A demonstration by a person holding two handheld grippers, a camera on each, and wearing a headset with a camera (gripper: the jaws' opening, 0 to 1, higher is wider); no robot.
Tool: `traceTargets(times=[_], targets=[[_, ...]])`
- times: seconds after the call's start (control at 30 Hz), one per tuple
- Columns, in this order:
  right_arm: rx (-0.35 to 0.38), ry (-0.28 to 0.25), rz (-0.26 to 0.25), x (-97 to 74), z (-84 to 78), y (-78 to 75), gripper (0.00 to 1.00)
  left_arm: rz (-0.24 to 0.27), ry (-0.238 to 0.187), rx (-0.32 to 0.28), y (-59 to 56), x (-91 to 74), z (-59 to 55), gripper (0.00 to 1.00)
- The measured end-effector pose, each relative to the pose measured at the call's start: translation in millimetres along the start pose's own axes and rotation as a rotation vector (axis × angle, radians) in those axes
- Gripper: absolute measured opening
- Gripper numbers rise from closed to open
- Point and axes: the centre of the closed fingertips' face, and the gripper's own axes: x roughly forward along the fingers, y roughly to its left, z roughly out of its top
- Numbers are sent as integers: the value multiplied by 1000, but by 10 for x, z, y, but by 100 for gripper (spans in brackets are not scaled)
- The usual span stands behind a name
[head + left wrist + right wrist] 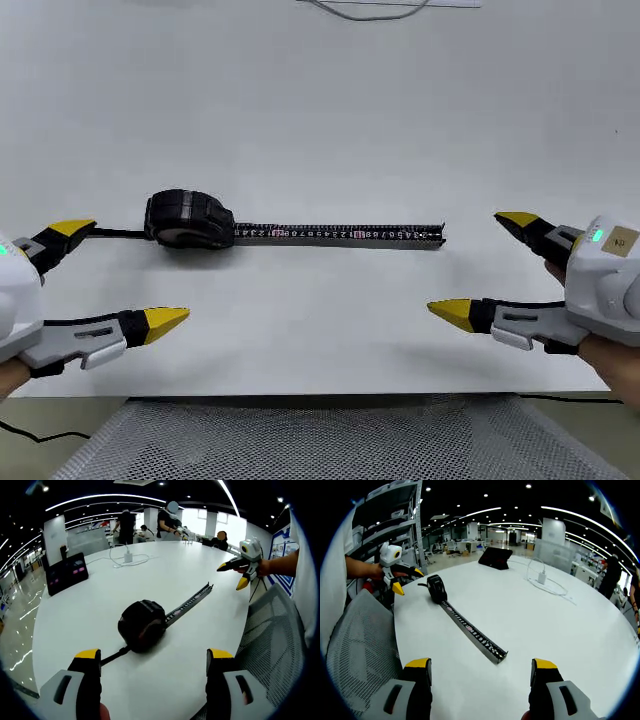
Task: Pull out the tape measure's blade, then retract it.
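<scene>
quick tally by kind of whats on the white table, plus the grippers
tape measure, blade out: 1
white charger with cable: 1
black tablet-like device: 1
grippers, both open: 2 (left gripper, right gripper)
Total: 5

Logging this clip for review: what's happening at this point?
A person holds the left tongs and right tongs open above a white table, touching nothing. Between them lies the tape measure, its blade pulled out flat toward the right tongs. Retracting is not yet done.
</scene>
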Motion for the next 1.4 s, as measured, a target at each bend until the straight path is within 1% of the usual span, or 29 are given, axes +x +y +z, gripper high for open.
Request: traceTargets(times=[0.17, 0.27, 0.33, 0.4, 0.47, 0.53, 0.57, 0.67, 0.77, 0.9, 0.97, 1.03, 1.27, 1.4], targets=[[5, -7, -17, -2, -53, -42, 80, -4, -1, -18, -67, 3, -52, 84], [21, -10, -16, -6, -91, -39, 81, -12, -2, -29, -106, 5, -85, 84], [24, -7, -9, -8, -109, -1, 83, -17, 0, -31, -123, 0, -106, 85], [25, 1, -5, -12, -129, 40, 83, -22, -6, -49, -131, -9, -112, 86], [28, 4, -3, -22, -136, 59, 84, -23, -7, -55, -139, -17, -120, 88], [36, -2, 2, -25, -133, 91, 86, -25, -7, -65, -152, -27, -137, 88], [44, -1, 13, -20, -141, 108, 87, -28, -6, -68, -165, -31, -147, 89], [44, -3, 14, -26, -146, 126, 89, -36, 1, -74, -212, -48, -182, 90], [47, -3, 14, -49, -144, 155, 91, -39, 1, -88, -242, -60, -204, 94], [53, 0, 12, -76, -166, 159, 94, -37, -3, -111, -259, -77, -217, 96], [55, 0, 10, -89, -181, 153, 95, -44, -10, -128, -275, -80, -208, 97], [60, -2, 9, -97, -184, 160, 98, -47, -14, -130, -280, -84, -197, 98], [61, 12, 25, -148, -223, 232, 99, -48, -15, -148, -271, -107, -201, 98], [62, 18, 27, -168, -262, 233, 99, -44, -11, -157, -272, -125, -220, 98]])
